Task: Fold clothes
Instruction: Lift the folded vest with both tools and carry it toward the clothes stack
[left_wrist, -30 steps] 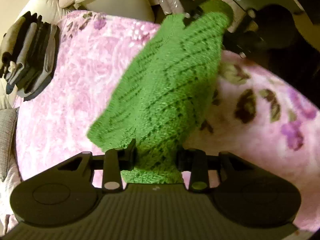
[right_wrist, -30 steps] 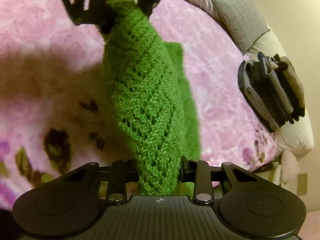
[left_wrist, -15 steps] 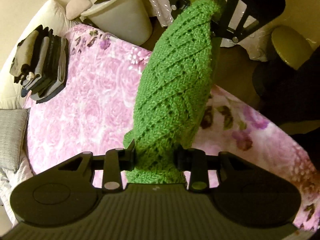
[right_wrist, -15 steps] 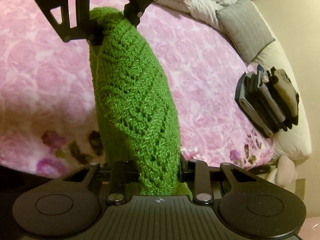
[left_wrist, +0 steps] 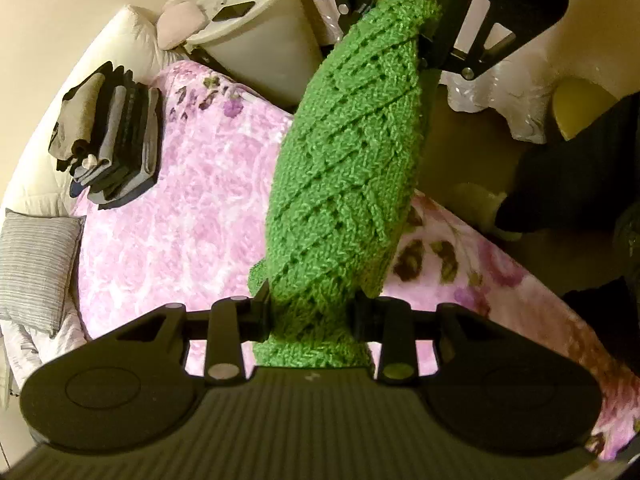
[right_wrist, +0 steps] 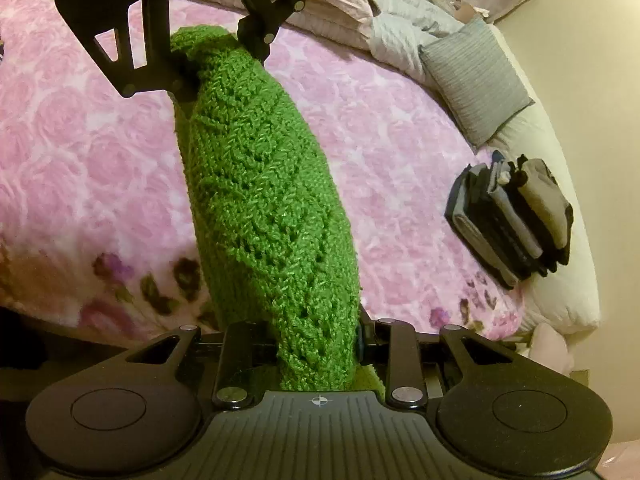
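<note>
**Green knit stretched above the bed**

A plush pink rose-patterned blanket point(left_wrist: 192, 208) covers the bed. Above it hangs the green knitted garment point(left_wrist: 348, 168), chunky openwork, pulled into a thick roll. The left gripper point(left_wrist: 312, 316) clamps one end, the right gripper point(right_wrist: 316, 344) the other. On the blanket's edge sits a neat stack of folded clothes point(right_wrist: 516, 216).

Left gripper point(left_wrist: 312, 312) tilted steeply down, jaws clamped on green knit point(left_wrist: 348, 168). Right gripper point(right_wrist: 316, 344) same tilt, clamped on the other end. Grippers face each other, apart, raised above the bed.
</note>
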Demonstrator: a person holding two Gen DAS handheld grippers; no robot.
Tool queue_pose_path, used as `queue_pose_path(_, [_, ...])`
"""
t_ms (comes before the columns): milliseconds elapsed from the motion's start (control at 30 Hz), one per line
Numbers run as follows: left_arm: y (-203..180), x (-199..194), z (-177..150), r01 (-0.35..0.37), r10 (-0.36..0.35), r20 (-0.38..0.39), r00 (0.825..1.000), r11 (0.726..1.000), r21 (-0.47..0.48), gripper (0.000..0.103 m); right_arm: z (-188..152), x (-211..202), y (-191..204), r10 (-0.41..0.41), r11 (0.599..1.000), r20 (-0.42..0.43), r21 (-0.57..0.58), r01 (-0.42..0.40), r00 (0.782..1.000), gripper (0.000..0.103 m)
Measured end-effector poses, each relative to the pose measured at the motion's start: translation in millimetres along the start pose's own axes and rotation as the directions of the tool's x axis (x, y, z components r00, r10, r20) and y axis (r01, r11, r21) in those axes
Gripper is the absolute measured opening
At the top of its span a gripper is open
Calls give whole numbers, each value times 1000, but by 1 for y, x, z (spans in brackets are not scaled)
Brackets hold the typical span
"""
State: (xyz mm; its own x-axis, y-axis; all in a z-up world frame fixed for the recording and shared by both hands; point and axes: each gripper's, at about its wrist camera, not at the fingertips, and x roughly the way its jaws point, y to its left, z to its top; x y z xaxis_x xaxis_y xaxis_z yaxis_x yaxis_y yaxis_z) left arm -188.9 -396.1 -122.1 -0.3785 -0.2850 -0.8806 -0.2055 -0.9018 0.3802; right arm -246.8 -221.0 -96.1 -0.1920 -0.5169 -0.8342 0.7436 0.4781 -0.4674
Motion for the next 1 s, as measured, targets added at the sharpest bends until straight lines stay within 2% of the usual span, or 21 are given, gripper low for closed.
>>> queue_pose_path(200, [23,23,54,-3,1,-34,999,999,-37,31,-34,15,-56,29,1000,30,-13,-29,999,27])
queue_pose_path(433, [57,60,137,-2,-3,-87,996,998,-60,31,-81,34,-140,63,998,57,-34,-61,996,27])
queue_pose_path(667, [106,87,212,-25,17,-88,996,995,-95,31,-121,46,-217,52,997,66,-56,-48,996,27])
queue_pose_path(800, [127,102,240,-14,6,-79,997,994,-105,31,-133,54,-249,51,998,55,-51,-48,997,27])
queue_pose_path(1000, [157,130,260,8,-15,-66,998,994,-105,31,-136,78,-287,69,997,32,-50,-67,997,27])
